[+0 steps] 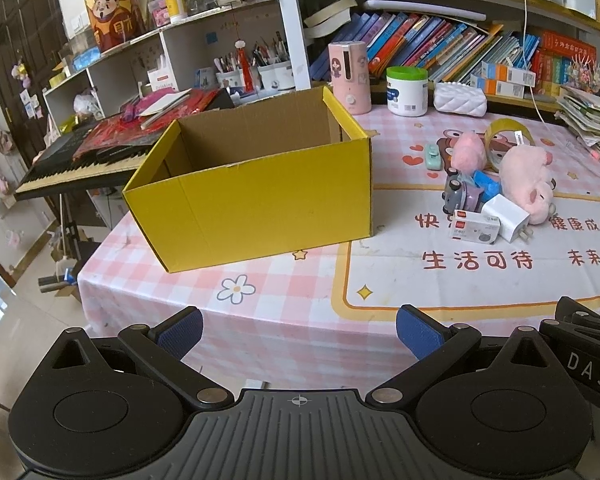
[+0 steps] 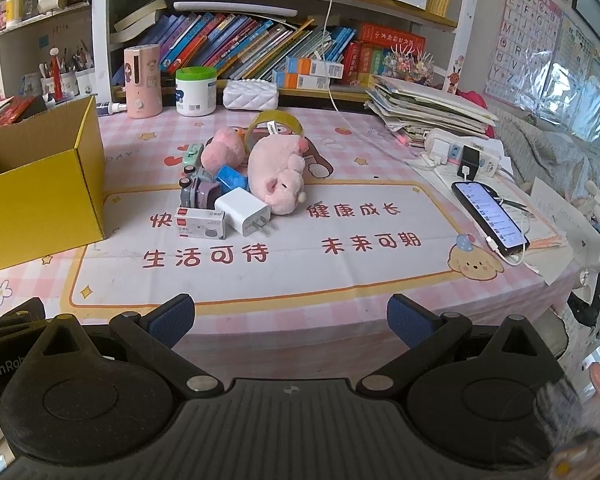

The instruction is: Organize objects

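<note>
An open yellow cardboard box [image 1: 260, 196] stands on the table's left side, its inside showing nothing; its corner shows in the right wrist view as the box [image 2: 40, 196]. To its right lies a pile: a large pink plush pig [image 2: 278, 176], a smaller pink plush [image 2: 222, 152], a white charger plug [image 2: 244, 212], a small white carton [image 2: 200, 224], a toy car [image 2: 198, 192], a blue item [image 2: 230, 178] and a tape roll [image 2: 276, 124]. The pile also shows in the left wrist view around the plush pig [image 1: 528, 182]. My left gripper [image 1: 300, 332] and right gripper [image 2: 292, 320] hover open over the table's front edge, holding nothing.
A phone [image 2: 490, 216] on a cable lies at the right, beside a power strip [image 2: 464, 154] and stacked papers [image 2: 424, 108]. A pink dispenser [image 2: 142, 80], a white jar [image 2: 195, 92] and a white quilted box [image 2: 252, 94] stand at the back under bookshelves. A keyboard piano [image 1: 80, 164] is left of the table.
</note>
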